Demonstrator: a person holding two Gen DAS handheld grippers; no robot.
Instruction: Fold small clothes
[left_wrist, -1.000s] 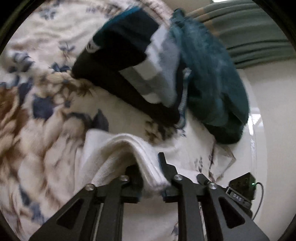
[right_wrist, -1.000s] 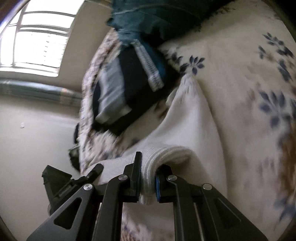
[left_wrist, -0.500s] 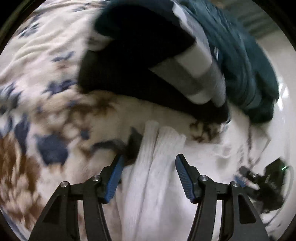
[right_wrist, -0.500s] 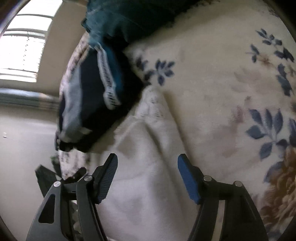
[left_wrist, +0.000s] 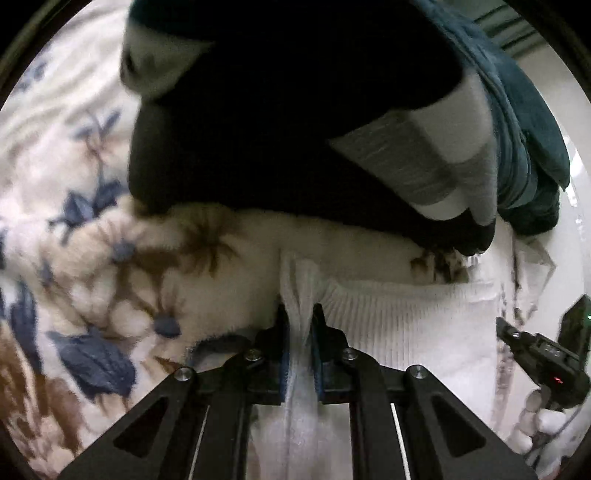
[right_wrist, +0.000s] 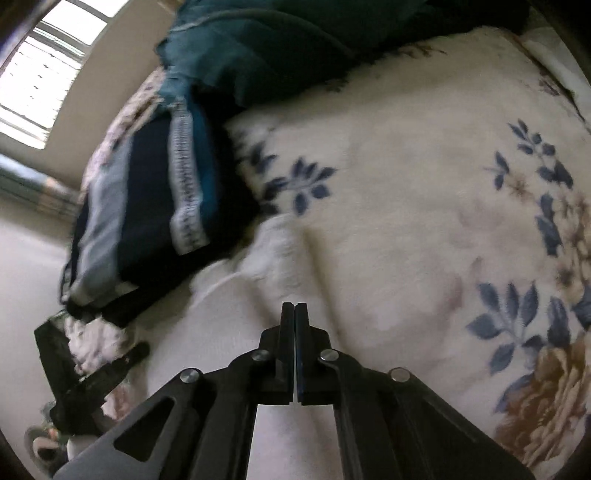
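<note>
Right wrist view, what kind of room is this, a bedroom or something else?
Probably a bedroom. A fleecy floral blanket covers a soft, bed-like surface, folded clothes are piled on it beside the white garment being folded, and a window sits in a plain wall.

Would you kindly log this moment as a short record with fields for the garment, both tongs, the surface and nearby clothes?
garment: white knit garment, lying on the blanket
left tongs: shut on a bunched edge of the white knit garment
right tongs: shut, nothing visible between the jaws, above the garment
surface: floral blanket
nearby clothes: folded dark striped garment and teal garment, beyond the white one
</note>
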